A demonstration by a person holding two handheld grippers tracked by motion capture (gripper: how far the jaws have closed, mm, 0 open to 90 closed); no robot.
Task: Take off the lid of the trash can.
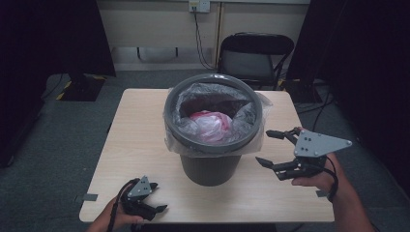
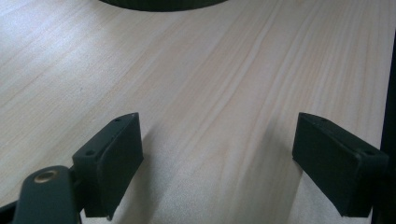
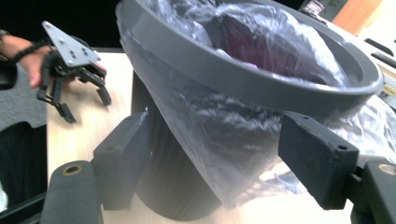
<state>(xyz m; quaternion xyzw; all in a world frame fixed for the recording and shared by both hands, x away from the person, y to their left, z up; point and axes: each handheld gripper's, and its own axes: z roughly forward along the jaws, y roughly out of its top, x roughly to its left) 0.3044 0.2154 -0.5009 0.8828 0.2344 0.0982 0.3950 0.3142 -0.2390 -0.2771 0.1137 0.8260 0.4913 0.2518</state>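
**A:** What do you see from the high view?

**B:** From above, I see a pale wooden table (image 1: 140, 140). A grey bin (image 1: 212, 128) stands at its centre, lined with a clear plastic bag (image 1: 251, 108) folded over the rim. Something pink (image 1: 210, 123) lies inside. My left gripper (image 1: 152, 198) rests at seven o'clock from the bin, well apart from it, jaws spread with nothing between them. My right gripper (image 1: 271, 147) sits at four o'clock, just beside the bin's wall, jaws wide and pointing toward it.

**A:** And the left gripper view?

**B:** I see two black jaws far apart over bare table (image 2: 210, 93), gripping nothing. The bin's dark base (image 2: 163, 3) shows at twelve o'clock.

**A:** The right gripper view?

**B:** The bin (image 3: 252, 81) looms close, tilted in frame. My jaws stand wide on either side of the hanging bag (image 3: 215, 135); I cannot tell whether they touch it. The left gripper (image 3: 86, 105) lies at ten o'clock.
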